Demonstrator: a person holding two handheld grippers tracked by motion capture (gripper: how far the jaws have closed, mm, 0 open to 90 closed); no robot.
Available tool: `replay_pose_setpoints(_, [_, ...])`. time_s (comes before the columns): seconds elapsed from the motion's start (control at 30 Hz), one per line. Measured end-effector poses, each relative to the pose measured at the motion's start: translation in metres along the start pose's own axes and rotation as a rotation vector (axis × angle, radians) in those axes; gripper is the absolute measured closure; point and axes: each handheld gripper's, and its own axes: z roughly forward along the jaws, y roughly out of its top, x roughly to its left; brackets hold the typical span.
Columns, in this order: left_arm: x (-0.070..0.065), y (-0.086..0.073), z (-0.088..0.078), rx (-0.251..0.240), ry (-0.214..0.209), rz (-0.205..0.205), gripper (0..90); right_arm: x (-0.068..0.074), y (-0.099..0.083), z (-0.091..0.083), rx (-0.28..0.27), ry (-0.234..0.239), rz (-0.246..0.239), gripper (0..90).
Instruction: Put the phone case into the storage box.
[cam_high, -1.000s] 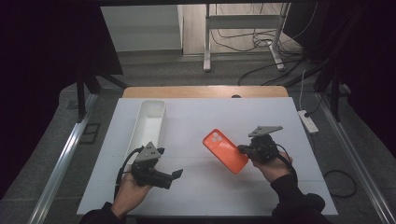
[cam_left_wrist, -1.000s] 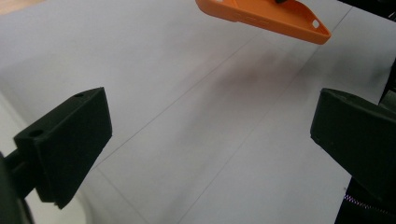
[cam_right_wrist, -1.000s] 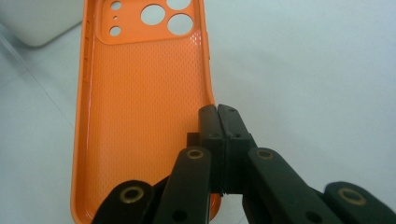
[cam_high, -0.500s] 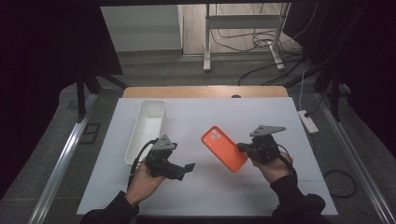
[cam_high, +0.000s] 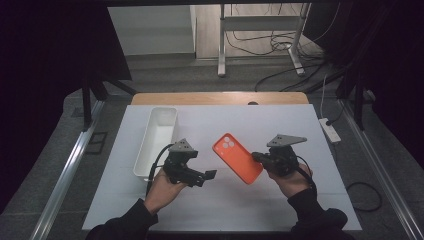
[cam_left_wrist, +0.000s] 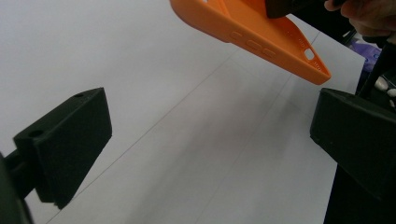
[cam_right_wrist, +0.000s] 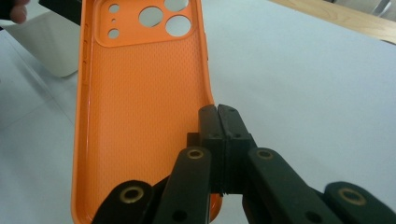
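R fingers (cam_right_wrist: 218, 122) pinch orange case (cam_high: 237, 158); L fingers (cam_left_wrist: 205, 140) wide; white bin (cam_high: 156, 141) empty.

The high view is looking forward and down from above the person's side, taking in the whole white table (cam_high: 300, 200) from well back. The left gripper view is riding low over the tabletop, looking along its jaws up at the orange phone case (cam_left_wrist: 261, 35) close ahead. The right gripper view is looking along its own jaws at the same case from very near, sharing it with both others.
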Motion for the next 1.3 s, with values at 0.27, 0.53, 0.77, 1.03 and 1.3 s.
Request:
replay_pose_setpoints(0.27, [-0.001,0.008,0.010,0.004,-0.039,-0.025,0.0,0.005,0.001,-0.001,-0.014,0.001,-0.009,89.2])
replay_pose_setpoints(0.53, [-0.002,0.015,0.018,0.001,-0.073,-0.033,0.0,0.013,0.003,-0.001,-0.031,0.003,-0.022,89.2])
replay_pose_setpoints(0.77, [-0.004,0.020,0.023,0.006,-0.097,-0.039,3.3,0.021,0.004,0.000,-0.045,0.009,-0.039,89.3])
replay_pose_setpoints(1.03, [-0.005,0.023,0.026,0.004,-0.142,-0.084,16.0,0.028,0.004,0.001,-0.054,0.015,-0.050,89.2])
replay_pose_setpoints(1.3, [-0.001,0.022,0.028,0.007,-0.215,-0.166,37.1,0.031,0.004,0.002,-0.066,0.012,-0.060,89.3])
